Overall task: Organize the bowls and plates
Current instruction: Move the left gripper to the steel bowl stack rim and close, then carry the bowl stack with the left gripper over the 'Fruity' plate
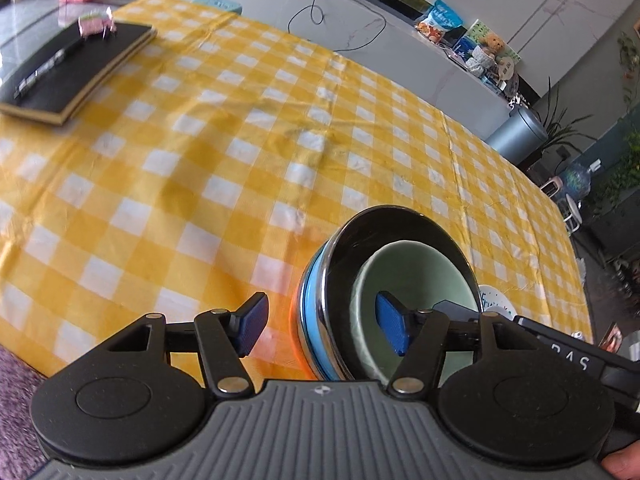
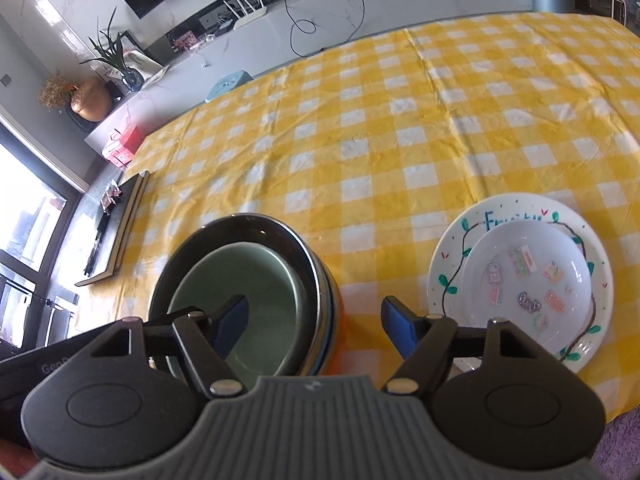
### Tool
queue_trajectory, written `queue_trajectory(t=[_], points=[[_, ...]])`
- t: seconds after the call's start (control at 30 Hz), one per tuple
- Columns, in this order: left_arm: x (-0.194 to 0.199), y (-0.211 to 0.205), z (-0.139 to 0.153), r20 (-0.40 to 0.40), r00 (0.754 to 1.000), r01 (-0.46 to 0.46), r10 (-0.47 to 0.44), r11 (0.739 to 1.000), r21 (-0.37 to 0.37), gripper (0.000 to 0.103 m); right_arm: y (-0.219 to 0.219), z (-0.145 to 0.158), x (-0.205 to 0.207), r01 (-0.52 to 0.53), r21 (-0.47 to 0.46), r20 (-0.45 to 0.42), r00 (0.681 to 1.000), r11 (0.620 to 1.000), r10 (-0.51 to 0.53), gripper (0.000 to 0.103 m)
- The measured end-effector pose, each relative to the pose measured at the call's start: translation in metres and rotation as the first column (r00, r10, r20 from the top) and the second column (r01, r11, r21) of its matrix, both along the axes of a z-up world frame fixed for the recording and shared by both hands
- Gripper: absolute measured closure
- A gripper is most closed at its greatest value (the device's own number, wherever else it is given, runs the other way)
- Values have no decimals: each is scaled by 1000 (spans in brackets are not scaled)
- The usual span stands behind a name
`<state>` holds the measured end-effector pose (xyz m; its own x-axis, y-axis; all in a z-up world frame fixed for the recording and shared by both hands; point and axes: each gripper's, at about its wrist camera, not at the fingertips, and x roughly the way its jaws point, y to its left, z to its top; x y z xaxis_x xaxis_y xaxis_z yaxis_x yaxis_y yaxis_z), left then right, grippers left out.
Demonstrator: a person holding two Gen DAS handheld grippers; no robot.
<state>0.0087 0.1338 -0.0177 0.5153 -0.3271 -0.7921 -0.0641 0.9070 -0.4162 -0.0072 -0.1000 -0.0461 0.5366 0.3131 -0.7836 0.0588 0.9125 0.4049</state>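
Showing only rightward: stacked plates (image 2: 520, 276); both tools (image 1: 320, 330) (image 2: 314, 326) gape apart, straddling bowl (image 2: 240, 280) rims.

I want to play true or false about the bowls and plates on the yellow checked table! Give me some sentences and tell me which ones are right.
1. The green bowl sits inside the shiny metal bowl. True.
2. The small white dish lies on the big painted plate. True.
3. The right hand-held gripper is squeezing the painted plate. False: it is open and holds nothing.
4. The tablecloth is red and white. False: it is yellow and white.
5. The left hand-held gripper is open, with one finger over the green bowl. True.
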Motion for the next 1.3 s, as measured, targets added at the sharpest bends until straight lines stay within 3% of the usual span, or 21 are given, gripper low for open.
queue_trajectory(t=[0.23, 0.33, 0.43, 0.6, 0.8, 0.97, 1.03, 1.3], points=[[6, 4, -22, -55, 998, -18, 13, 996, -82, 36, -2, -21, 10, 17, 38, -74, 997, 999, -14, 32], [7, 6, -28, -65, 997, -39, 32, 993, -108, 39, -2, -28, 12, 19, 46, -95, 995, 999, -15, 39], [8, 6, -30, -62, 997, -44, 36, 992, -120, 41, -2, -33, 15, 21, 62, -115, 993, 998, -14, 40], [10, 2, -30, -47, 998, -39, 33, 992, -124, 50, -2, -37, 17, 19, 83, -107, 994, 996, -10, 42], [10, -4, -29, -32, 999, -22, 19, 996, -91, 51, -6, -43, 17, 21, 159, -113, 994, 987, -3, 54], [9, -4, -29, -23, 1000, -20, 19, 996, -82, 51, 1, -38, 15, 6, 118, -81, 997, 993, 4, 56], [9, -1, -30, -24, 999, -32, 30, 995, -96, 51, -2, -38, 15, 21, 129, -79, 997, 991, -11, 62], [5, 1, -28, -8, 999, -48, 47, 995, -92, 51, 0, -33, 19, 10, 126, -66, 998, 992, -2, 64]])
